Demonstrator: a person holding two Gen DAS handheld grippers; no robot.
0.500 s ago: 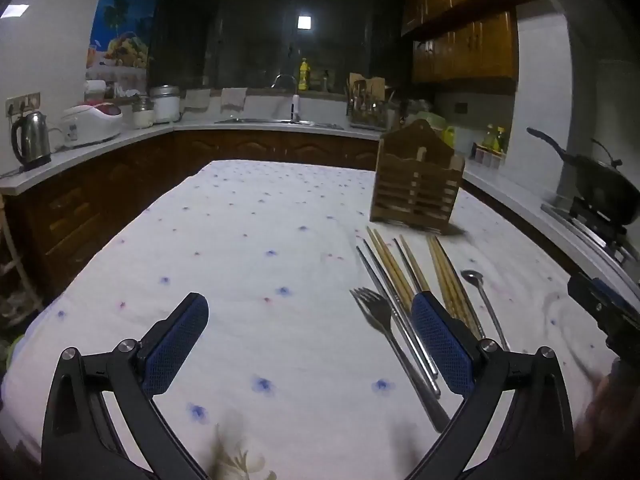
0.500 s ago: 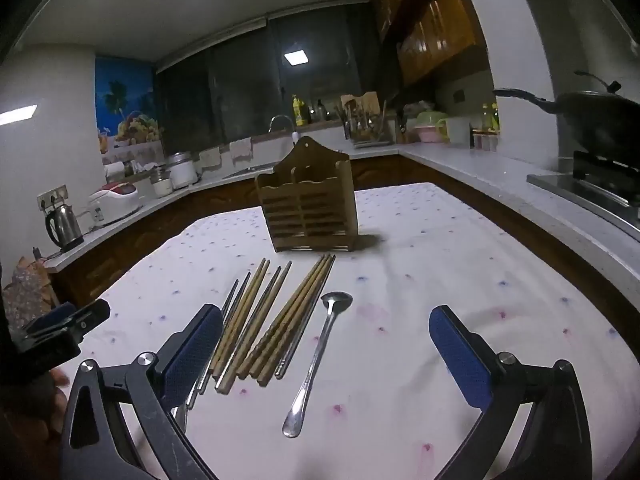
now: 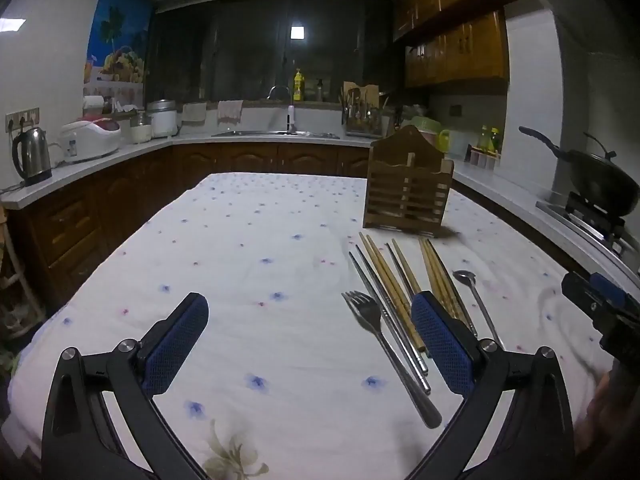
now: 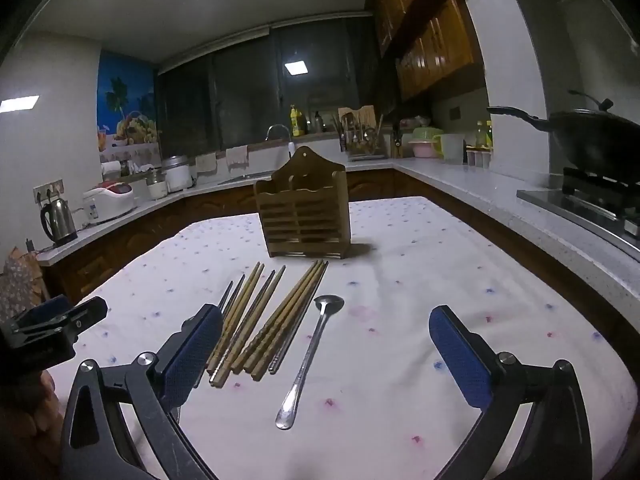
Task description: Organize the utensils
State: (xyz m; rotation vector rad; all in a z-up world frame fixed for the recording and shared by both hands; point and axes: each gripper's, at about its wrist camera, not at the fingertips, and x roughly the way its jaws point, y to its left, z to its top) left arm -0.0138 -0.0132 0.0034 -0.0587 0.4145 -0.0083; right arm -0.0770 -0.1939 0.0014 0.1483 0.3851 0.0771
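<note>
A wooden slatted utensil holder point(image 3: 407, 196) point(image 4: 305, 216) stands upright on the table. In front of it lie several wooden chopsticks point(image 3: 390, 280) point(image 4: 280, 320), metal chopsticks point(image 3: 394, 328), a fork point(image 3: 370, 320) and a metal spoon point(image 3: 474, 296) point(image 4: 310, 356). My left gripper point(image 3: 316, 330) is open and empty, just left of the utensils, its right finger over the chopstick ends. My right gripper point(image 4: 326, 346) is open and empty, with the spoon between its fingers below. The right gripper shows in the left wrist view point(image 3: 600, 300).
The table has a white floral cloth point(image 3: 240, 260). Counters run around it with a kettle point(image 3: 32, 156), a rice cooker point(image 3: 90, 142), a sink point(image 3: 276, 133) and a wok on the stove point(image 4: 592, 140). The left gripper shows at the left edge of the right wrist view point(image 4: 52, 324).
Both grippers have lifted very slightly; the utensils have not moved.
</note>
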